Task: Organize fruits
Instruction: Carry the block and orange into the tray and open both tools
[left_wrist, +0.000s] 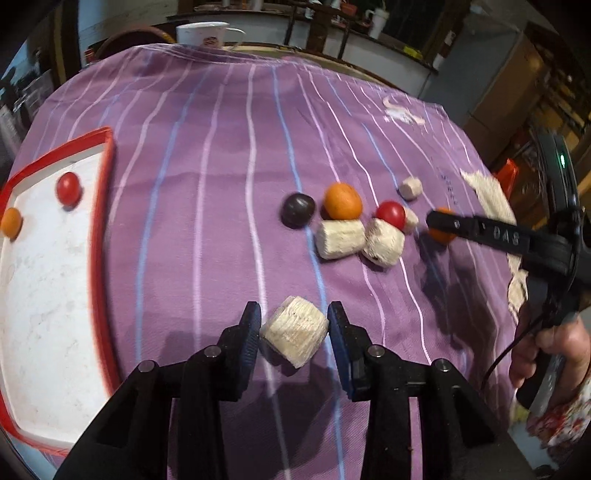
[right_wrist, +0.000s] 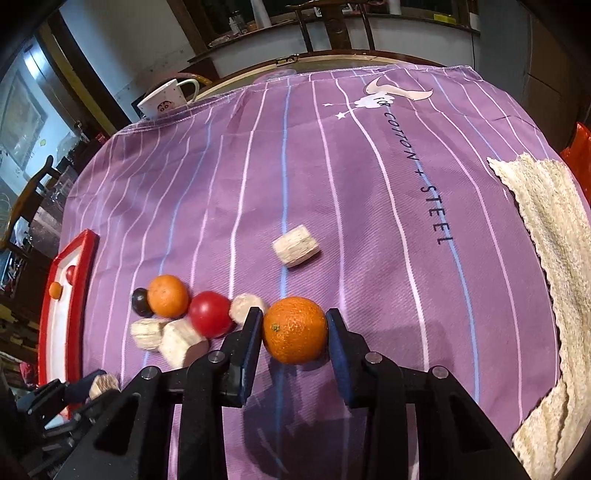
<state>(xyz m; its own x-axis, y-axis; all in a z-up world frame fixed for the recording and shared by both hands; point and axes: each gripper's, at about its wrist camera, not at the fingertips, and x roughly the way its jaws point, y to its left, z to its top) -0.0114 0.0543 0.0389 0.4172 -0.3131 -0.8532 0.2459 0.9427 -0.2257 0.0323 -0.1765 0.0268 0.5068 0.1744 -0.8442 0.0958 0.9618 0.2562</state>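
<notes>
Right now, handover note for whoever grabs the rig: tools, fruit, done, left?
Left tool: shut on a pale cork-like block, low over the purple cloth, beside the tray.
Right tool: shut on an orange that sits on the cloth.
Done: a small red fruit and a small orange fruit lie in the red-rimmed tray.
Left: a second orange, a red tomato and a dark plum are clustered on the cloth among more pale blocks, none in the tray. One block lies apart, further up the cloth.
</notes>
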